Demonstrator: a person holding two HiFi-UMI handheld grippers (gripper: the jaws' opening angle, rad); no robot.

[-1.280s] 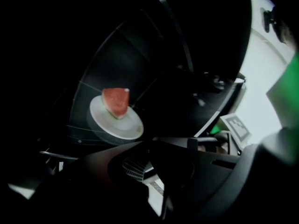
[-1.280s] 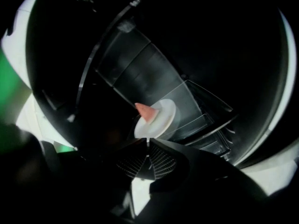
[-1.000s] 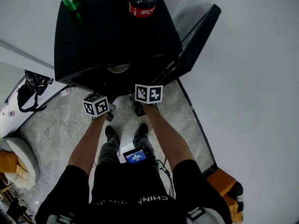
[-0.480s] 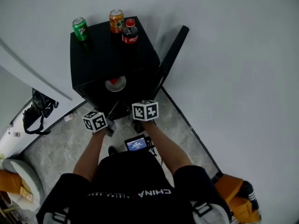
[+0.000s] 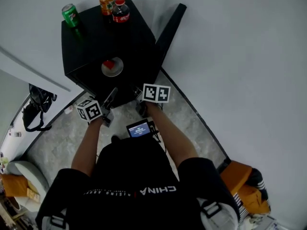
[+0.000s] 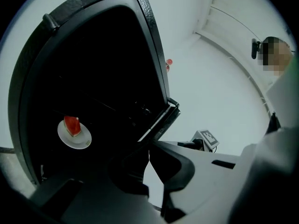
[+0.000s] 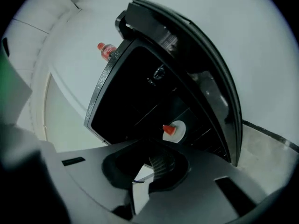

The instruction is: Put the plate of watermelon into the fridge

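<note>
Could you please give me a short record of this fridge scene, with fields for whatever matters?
Fridge: black, door open
Plate: inside the fridge, holding a watermelon slice
On top of fridge: green can, orange can, cola bottle
Left gripper: shut, empty
Right gripper: shut, empty
Task state: plate in the fridge, door not yet closed

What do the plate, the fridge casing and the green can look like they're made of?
Plate: white and smooth, probably ceramic, possibly melamine.
Fridge casing: black with a pebbled edge, likely painted metal or plastic.
Green can: probably aluminium, going by its silvery top.
</note>
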